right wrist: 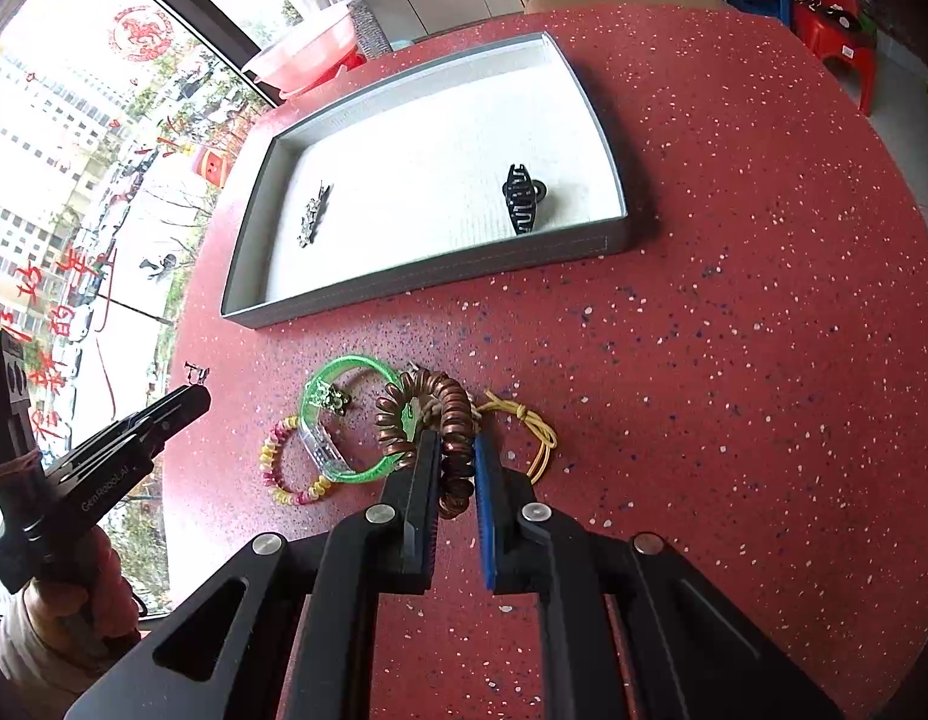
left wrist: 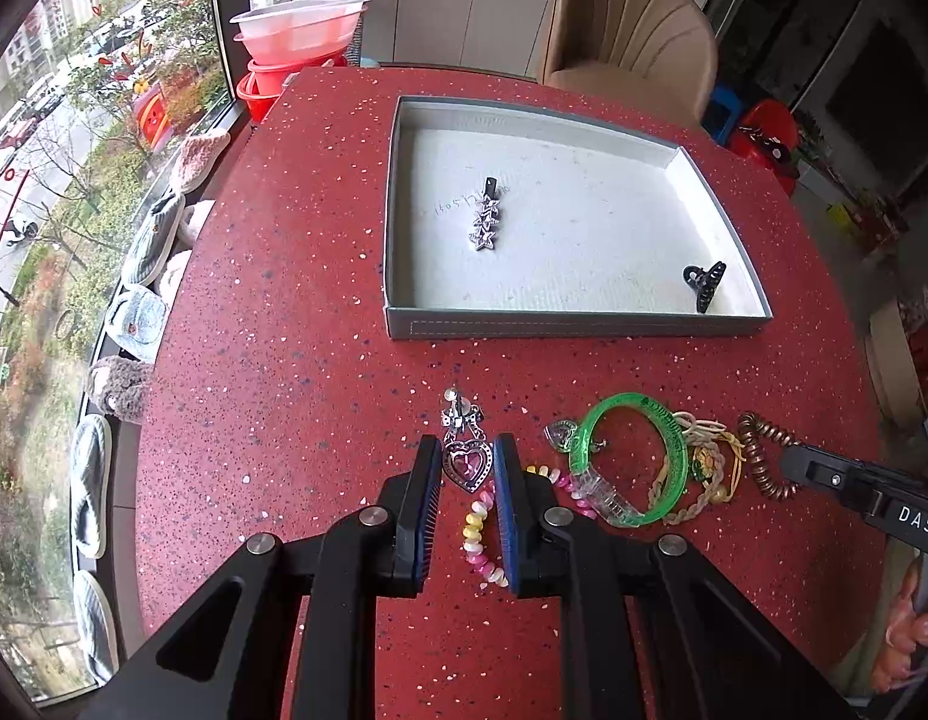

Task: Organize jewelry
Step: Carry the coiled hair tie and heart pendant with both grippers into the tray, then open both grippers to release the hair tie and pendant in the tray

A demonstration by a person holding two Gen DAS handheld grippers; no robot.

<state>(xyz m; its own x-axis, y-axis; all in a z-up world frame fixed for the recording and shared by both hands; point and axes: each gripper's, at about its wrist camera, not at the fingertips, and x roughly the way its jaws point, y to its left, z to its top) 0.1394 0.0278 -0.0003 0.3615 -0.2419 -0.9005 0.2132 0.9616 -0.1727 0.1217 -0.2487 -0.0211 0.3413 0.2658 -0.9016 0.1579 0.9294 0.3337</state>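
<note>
A grey tray [left wrist: 575, 324] [right wrist: 416, 294] with a white lining holds a star hair clip [left wrist: 487, 216] [right wrist: 313, 216] and a black claw clip [left wrist: 703, 283] [right wrist: 524, 199]. My left gripper [left wrist: 467, 457] has its fingers on both sides of a heart pendant [left wrist: 466, 463], touching it. A pink-yellow bead bracelet [left wrist: 482, 540] [right wrist: 290, 474] lies below. My right gripper [right wrist: 457, 450] straddles a copper coil hair tie [right wrist: 431, 420] [left wrist: 761, 456] with a gap beside it. A green bangle [left wrist: 632, 462] [right wrist: 350, 420] and yellow cords [right wrist: 533, 432] lie beside.
The red speckled table [left wrist: 284, 330] [right wrist: 734, 360] ends at a window ledge on the left with slippers [left wrist: 146, 276]. A beige chair [left wrist: 632, 30] stands behind the tray. Red basins [left wrist: 296, 42] sit at the far left corner.
</note>
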